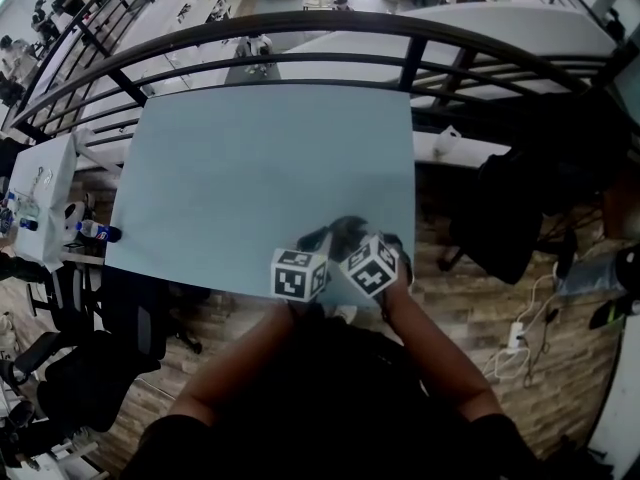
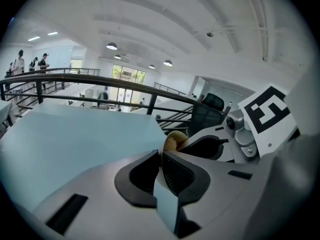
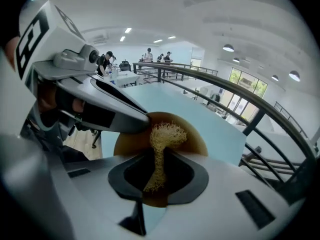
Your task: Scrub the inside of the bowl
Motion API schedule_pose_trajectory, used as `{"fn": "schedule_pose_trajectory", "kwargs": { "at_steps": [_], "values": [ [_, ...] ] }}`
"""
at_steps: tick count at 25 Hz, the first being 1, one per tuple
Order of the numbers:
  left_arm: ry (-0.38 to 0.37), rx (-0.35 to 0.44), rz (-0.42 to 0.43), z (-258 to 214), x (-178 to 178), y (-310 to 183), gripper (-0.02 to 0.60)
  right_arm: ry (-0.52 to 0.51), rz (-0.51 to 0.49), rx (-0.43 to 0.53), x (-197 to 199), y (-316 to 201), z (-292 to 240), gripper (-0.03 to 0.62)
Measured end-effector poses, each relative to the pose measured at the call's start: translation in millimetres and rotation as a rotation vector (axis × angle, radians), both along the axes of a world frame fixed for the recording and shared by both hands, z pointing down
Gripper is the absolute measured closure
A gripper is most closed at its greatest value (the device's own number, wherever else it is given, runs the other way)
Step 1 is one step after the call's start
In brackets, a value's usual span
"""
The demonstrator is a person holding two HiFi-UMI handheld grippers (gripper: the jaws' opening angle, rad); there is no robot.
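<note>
A pale blue table (image 1: 250, 168) stands by a black railing (image 1: 300, 28) on a gallery above an open hall. The left gripper (image 2: 161, 156) has its jaws almost together, pinching the thin rim of the bowl (image 3: 195, 136). The right gripper (image 3: 159, 159) is clamped on a scrubber (image 3: 167, 134), whose tuft spreads inside the bowl. There are two grippers, one bowl and one scrubber. From the head view the bowl is only a dark shape at the table's near edge, mostly hidden behind the marker cubes (image 1: 300, 273). The right jaws cover its near side. The bowl is brown, round and smooth, and the scrubber is a straw-coloured tangle of fibres.
</note>
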State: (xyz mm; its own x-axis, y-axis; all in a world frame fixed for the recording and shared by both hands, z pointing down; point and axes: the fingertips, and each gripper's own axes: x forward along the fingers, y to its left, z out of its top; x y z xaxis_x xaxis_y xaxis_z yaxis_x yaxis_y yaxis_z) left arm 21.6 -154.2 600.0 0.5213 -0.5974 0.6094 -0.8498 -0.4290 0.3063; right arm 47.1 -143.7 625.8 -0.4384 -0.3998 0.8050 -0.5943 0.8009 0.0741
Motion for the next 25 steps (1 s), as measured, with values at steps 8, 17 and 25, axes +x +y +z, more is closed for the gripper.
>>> {"fn": "schedule_pose_trajectory", "kwargs": {
  "at_steps": [8, 17, 25],
  "values": [
    [-0.003, 0.048, -0.009, -8, -7, -4, 0.565, -0.056, -0.088, -0.095, -20, 28, -3, 0.530],
    [0.005, -0.002, -0.049, 5, -23, 2, 0.568, 0.034, -0.020, -0.025, 3, 10, -16, 0.530],
    [0.021, 0.042, -0.016, -18, -17, 1, 0.569, -0.035, -0.124, 0.014, -30, 18, -28, 0.530]
  ]
}}
